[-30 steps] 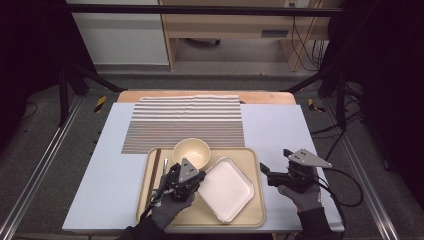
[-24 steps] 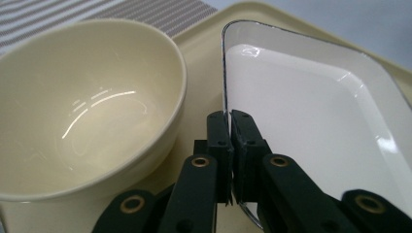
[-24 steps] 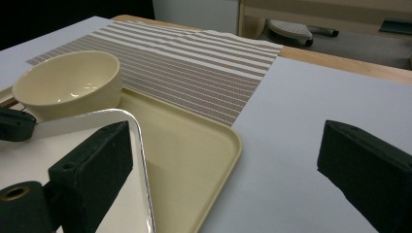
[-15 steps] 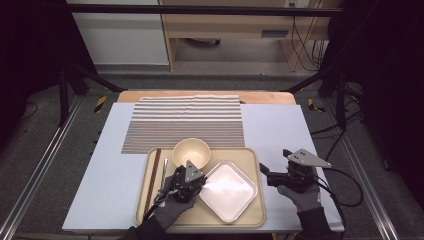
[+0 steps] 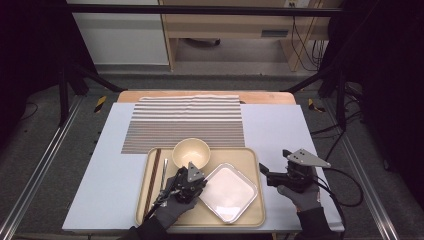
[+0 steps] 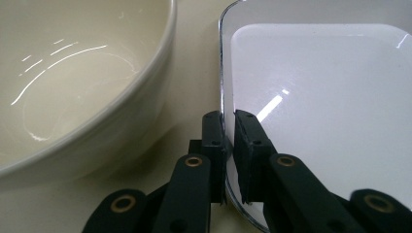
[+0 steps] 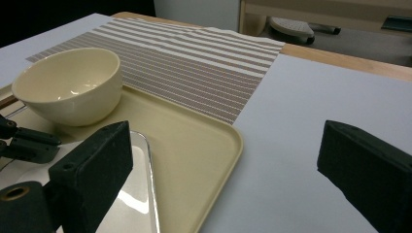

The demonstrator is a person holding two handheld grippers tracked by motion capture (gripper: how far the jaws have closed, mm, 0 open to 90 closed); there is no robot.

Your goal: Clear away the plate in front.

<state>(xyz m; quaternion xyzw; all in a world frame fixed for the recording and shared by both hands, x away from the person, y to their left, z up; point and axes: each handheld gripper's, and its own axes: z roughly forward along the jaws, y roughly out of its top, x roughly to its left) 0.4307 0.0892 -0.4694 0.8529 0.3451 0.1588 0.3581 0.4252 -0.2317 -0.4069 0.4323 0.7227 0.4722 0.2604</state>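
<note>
High view: one tray [image 5: 252, 159], one bowl [image 5: 191, 152], one plate [image 5: 228, 186].

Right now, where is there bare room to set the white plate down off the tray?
Free: the striped mat beyond the bowl, and bare board right of it. Crowded: the tray, with bowl, white plate, chopsticks, and left gripper on the plate's rim.

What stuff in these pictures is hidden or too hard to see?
- Utensils on the tray, high view: too small to name, and the left gripper covers their near ends.
- White plate, left gripper view: cut off by the picture's edges.
- Bowl, left gripper view: left side cut off.
</note>
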